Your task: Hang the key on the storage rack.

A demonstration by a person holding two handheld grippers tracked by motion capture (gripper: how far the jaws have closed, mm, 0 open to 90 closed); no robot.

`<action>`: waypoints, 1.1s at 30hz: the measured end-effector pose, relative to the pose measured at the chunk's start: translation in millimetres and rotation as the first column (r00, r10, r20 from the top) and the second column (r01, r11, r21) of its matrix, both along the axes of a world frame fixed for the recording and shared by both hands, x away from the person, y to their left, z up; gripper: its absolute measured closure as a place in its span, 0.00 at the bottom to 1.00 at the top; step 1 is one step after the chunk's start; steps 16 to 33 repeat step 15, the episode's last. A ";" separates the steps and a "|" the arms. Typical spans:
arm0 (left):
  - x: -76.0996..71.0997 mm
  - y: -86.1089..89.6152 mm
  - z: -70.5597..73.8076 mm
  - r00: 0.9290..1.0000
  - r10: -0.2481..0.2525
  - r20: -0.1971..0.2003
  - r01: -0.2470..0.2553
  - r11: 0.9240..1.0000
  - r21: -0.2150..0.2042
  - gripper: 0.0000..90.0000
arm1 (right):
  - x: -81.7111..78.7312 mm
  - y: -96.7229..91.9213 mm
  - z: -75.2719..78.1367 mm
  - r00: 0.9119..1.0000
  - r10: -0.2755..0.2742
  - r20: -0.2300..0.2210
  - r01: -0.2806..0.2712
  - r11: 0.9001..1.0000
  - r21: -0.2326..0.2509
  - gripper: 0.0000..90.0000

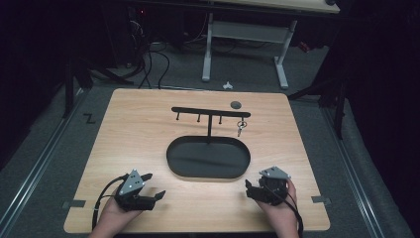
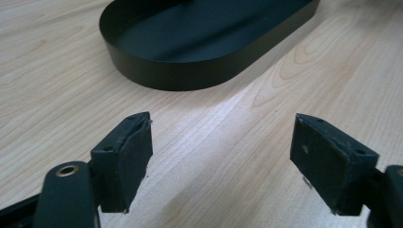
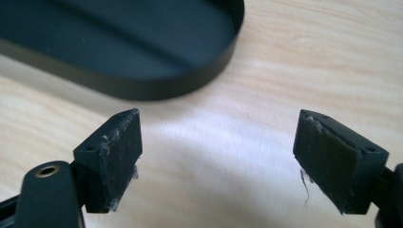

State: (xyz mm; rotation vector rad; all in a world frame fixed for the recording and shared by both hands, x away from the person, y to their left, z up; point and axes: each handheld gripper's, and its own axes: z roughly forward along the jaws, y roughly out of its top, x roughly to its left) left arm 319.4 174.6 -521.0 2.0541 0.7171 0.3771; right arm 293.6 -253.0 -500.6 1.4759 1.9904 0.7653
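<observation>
A pale wood-grain table [image 1: 138, 129] with rounded corners carries a matte black oval tray [image 1: 208, 157] at its centre. A thin black post rises from the tray's far rim to a flat bar with small hooks [image 1: 210, 112]; a metal key [image 1: 240, 128] hangs near the bar's right end. A small dark disc [image 1: 236, 104] lies near the far edge. Near the front edge, the left tool [image 1: 154, 185] and right tool [image 1: 249, 187] each rest in a hand, jaws spread wide, empty, with worn black pads [image 2: 135, 154].
</observation>
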 end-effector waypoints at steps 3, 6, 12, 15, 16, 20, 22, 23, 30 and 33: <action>1.0 0.1 -0.1 1.000 0.021 0.004 -0.021 1.000 -0.002 0.22 | -16.7 -5.7 -10.0 1.000 -0.013 0.015 0.012 0.999 0.039 0.18; 2.2 -0.2 -0.5 0.999 0.033 0.007 -0.033 0.999 -0.006 0.20 | -21.2 -3.7 -10.0 0.999 0.014 0.033 -0.015 1.000 0.003 0.18; 2.5 0.0 -0.4 0.999 0.031 0.005 -0.031 0.999 -0.006 0.20 | -15.6 -4.5 -15.3 1.000 -0.001 0.023 0.001 1.000 0.021 0.18; 2.3 0.1 -0.3 1.000 0.021 0.003 -0.021 1.000 -0.009 0.20 | -17.2 -8.2 -14.6 0.999 -0.019 0.032 0.017 0.999 0.035 0.18; 2.3 0.1 -0.3 1.000 0.021 0.003 -0.021 1.000 -0.009 0.20 | -17.2 -8.2 -14.6 0.999 -0.019 0.032 0.017 0.999 0.035 0.18; 2.3 0.1 -0.3 1.000 0.021 0.003 -0.021 1.000 -0.009 0.20 | -17.2 -8.2 -14.6 0.999 -0.019 0.032 0.017 0.999 0.035 0.18; 2.3 0.1 -0.3 1.000 0.021 0.003 -0.021 1.000 -0.009 0.20 | -17.2 -8.2 -14.6 0.999 -0.019 0.032 0.017 0.999 0.035 0.18; 2.3 0.1 -0.3 1.000 0.021 0.003 -0.021 1.000 -0.009 0.20 | -17.2 -8.2 -14.6 0.999 -0.019 0.032 0.017 0.999 0.035 0.18; 2.3 0.1 -0.3 1.000 0.021 0.003 -0.021 1.000 -0.009 0.20 | -17.2 -8.2 -14.6 0.999 -0.019 0.032 0.017 0.999 0.035 0.18; 2.3 0.1 -0.3 1.000 0.021 0.003 -0.021 1.000 -0.009 0.20 | -17.2 -8.2 -14.6 0.999 -0.019 0.032 0.017 0.999 0.035 0.18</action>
